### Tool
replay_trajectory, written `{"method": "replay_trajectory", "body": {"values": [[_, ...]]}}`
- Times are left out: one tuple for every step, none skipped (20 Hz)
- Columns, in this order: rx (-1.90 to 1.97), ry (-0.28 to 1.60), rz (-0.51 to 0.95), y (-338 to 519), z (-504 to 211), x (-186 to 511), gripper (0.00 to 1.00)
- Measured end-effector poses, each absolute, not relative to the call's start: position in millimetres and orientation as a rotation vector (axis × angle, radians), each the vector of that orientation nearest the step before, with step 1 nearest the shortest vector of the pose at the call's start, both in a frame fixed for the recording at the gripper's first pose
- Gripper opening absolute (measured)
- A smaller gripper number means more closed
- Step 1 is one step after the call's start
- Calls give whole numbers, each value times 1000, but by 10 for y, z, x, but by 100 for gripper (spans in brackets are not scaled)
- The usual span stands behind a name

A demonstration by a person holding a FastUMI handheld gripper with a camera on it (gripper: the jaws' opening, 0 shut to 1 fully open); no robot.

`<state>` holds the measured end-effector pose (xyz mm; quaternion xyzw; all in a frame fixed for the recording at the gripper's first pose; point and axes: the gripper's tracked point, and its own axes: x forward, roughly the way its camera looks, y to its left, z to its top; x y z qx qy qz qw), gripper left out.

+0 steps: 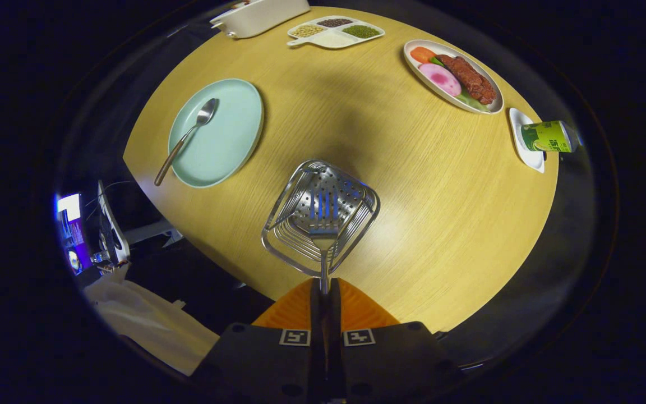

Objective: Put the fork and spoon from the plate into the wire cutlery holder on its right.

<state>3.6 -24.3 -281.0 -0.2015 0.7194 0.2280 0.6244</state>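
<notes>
Pale wood made up the round tabletop (pixel 413 224), which carried everything and took most of the frame. Left of centre lay the mint-green plate (pixel 233 140), with the spoon (pixel 188 134) across it, bowl toward the upper part of the plate and its dark handle running off the lower left rim; that overhang would probably give the easiest place to grip it later. At centre, just ahead of the jaws, stood the wire cutlery holder (pixel 351 210), seen from above, its perforated floor showing through the open top. The gripper (pixel 324 292) had its jaws closed nearly together on the thin handle of the fork (pixel 323 213), both fingers pressing it, so the fork hung tines forward over the holder's mouth. Held by the handle end like that, it appeared lined up to drop tines first into the basket; whether the tines had reached the floor I could not tell.

Nothing stood between plate and holder, so the way back to the spoon looked clear. Other things sat well apart along the far rim: an oval dish of food (pixel 485 101) at upper right, a white container (pixel 261 15) and a divided tray of beans (pixel 336 38) at the top, and a green can (pixel 550 136) lying on a small white dish (pixel 531 160) at right. A white cloth (pixel 143 320) lay off the tabletop at lower left.
</notes>
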Motion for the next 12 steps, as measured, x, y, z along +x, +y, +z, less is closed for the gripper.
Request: {"method": "replay_trajectory", "body": {"values": [[-469, 1652, 521, -238, -2811, 50, 8], [-474, 1654, 523, -237, -2814, 52, 8], [-477, 1652, 525, -226, -2818, 65, 12], [-475, 1656, 526, -206, -2843, 61, 13], [-475, 1656, 522, -205, -2831, 63, 18], [-466, 1643, 524, -170, -2822, 73, 23], [-456, 1625, 528, -141, -2789, 95, 32], [-439, 1602, 537, -109, -2762, 122, 36], [-408, 1578, 557, -38, -2709, 141, 51], [-380, 1534, 587, 28, -2659, 169, 75], [-352, 1474, 590, 83, -2590, 269, 98], [-322, 1419, 570, 90, -2564, 350, 97]]}}
